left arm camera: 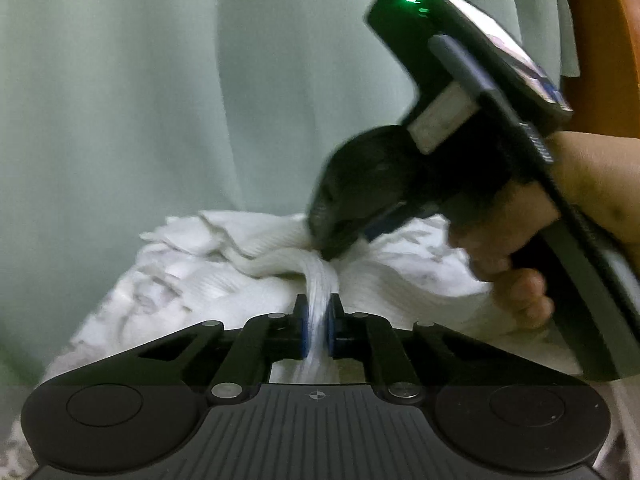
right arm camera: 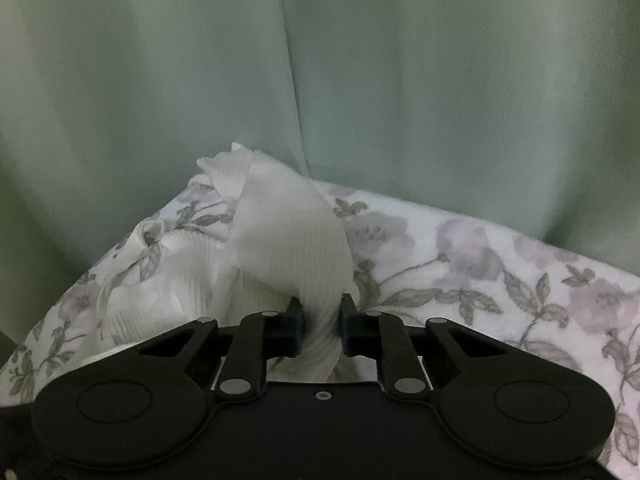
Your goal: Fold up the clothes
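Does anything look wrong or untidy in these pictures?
Nothing is damaged or spilled. Only the white ribbed garment lies crumpled, not flat, on the floral sheet; the left tool and right tool pinch bunched folds.

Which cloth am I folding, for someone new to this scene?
Find the green curtain, then the floral sheet below it. The white ribbed garment lies bunched there, pinched by both grippers; unlike the sheet it is plain, ribbed and unprinted.

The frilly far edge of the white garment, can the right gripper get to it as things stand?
Probably not yet: the right gripper is shut on a bunched fold of the white garment. The path to the frilly edge looks free, but it would have to let go first.
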A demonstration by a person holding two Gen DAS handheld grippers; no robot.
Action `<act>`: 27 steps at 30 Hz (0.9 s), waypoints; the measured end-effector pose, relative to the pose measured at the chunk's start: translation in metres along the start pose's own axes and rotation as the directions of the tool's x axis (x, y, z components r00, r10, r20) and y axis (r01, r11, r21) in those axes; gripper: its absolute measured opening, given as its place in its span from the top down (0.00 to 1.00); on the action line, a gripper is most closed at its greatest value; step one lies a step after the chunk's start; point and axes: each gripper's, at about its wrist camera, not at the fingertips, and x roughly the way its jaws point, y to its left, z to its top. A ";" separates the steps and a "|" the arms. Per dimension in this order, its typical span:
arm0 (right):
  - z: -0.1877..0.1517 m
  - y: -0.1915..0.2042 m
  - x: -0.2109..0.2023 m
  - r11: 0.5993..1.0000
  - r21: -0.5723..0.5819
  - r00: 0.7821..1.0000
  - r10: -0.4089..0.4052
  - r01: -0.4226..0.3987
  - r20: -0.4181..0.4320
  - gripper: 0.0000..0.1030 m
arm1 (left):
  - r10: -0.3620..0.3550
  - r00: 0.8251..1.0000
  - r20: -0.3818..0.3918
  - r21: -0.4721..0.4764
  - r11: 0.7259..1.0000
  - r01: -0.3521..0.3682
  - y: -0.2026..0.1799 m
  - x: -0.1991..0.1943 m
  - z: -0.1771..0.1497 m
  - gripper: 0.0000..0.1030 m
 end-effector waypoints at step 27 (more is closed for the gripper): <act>-0.073 -0.101 -0.223 0.923 0.368 0.832 -0.290 0.113 0.473 0.86 | 0.199 0.970 0.137 -0.344 0.928 -0.142 0.106 -0.108 -0.011 0.94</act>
